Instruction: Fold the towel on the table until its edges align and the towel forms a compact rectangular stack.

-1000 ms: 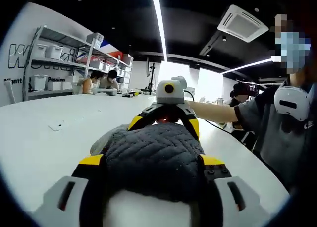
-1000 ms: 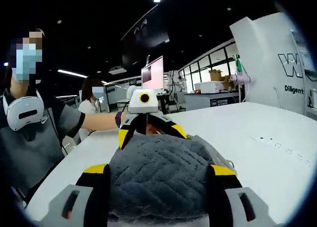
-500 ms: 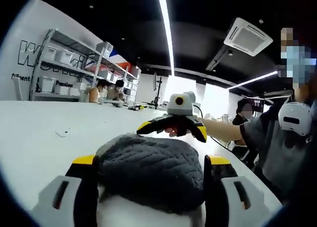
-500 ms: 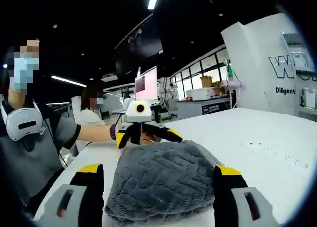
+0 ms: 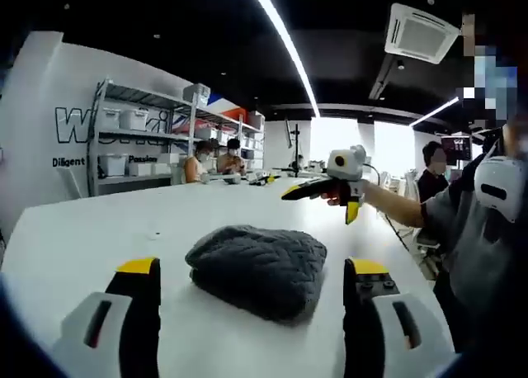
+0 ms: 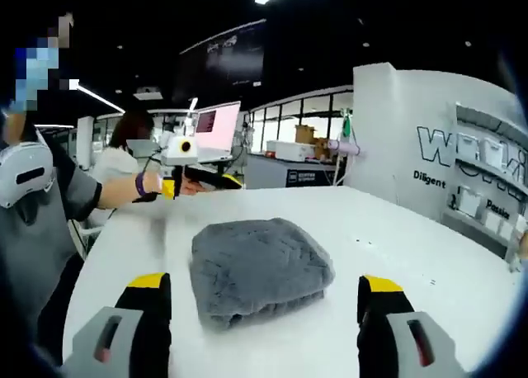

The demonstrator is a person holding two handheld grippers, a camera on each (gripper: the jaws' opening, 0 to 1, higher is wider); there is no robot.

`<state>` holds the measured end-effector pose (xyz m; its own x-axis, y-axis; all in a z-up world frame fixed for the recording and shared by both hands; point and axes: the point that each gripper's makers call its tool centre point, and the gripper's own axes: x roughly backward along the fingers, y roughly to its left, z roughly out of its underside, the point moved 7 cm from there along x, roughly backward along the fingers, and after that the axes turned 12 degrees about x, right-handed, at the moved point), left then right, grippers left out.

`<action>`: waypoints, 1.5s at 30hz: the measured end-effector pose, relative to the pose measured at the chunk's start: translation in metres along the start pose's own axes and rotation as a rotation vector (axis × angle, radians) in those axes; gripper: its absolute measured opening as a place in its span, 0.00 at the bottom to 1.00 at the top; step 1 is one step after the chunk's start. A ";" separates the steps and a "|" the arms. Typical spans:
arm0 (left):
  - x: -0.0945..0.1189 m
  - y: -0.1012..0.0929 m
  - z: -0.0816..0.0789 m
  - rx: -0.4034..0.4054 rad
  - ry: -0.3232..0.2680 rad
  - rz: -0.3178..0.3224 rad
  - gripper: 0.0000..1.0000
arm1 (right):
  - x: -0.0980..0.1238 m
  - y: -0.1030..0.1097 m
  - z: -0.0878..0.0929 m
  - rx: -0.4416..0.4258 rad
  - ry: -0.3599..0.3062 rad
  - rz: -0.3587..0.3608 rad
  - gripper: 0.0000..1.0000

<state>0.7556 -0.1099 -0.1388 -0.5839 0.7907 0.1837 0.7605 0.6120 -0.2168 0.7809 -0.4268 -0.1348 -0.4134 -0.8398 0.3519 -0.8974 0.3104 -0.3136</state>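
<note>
Both grippers have let go and pulled back since a second ago. Left gripper (image 5: pixel 247 312) and right gripper (image 6: pixel 266 328) hover with jaws apart, holding nothing. Grey towel (image 6: pixel 257 266) lies folded, a compact stack on the white table (image 6: pixel 412 254) (looks finished). Soft, light, floppy; take it by corners.

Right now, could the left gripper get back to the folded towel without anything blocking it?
Probably yes. In the left gripper view the towel lies folded on the white table straight ahead of the open left gripper, with bare tabletop between them. The right gripper is held up beyond the towel, out of the path.
</note>
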 end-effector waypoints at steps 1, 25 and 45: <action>0.005 -0.006 0.005 -0.018 0.016 -0.018 0.99 | 0.002 0.005 0.001 0.002 0.023 0.013 0.98; 0.054 -0.049 0.087 0.097 0.051 -0.305 0.99 | 0.034 0.099 0.050 -0.272 0.277 0.276 0.98; 0.054 -0.053 0.091 0.112 0.047 -0.330 0.99 | 0.024 0.095 0.059 -0.317 0.252 0.266 0.98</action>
<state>0.6577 -0.0987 -0.2046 -0.7775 0.5499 0.3052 0.4953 0.8345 -0.2417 0.6950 -0.4435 -0.2078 -0.6243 -0.5910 0.5108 -0.7421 0.6530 -0.1515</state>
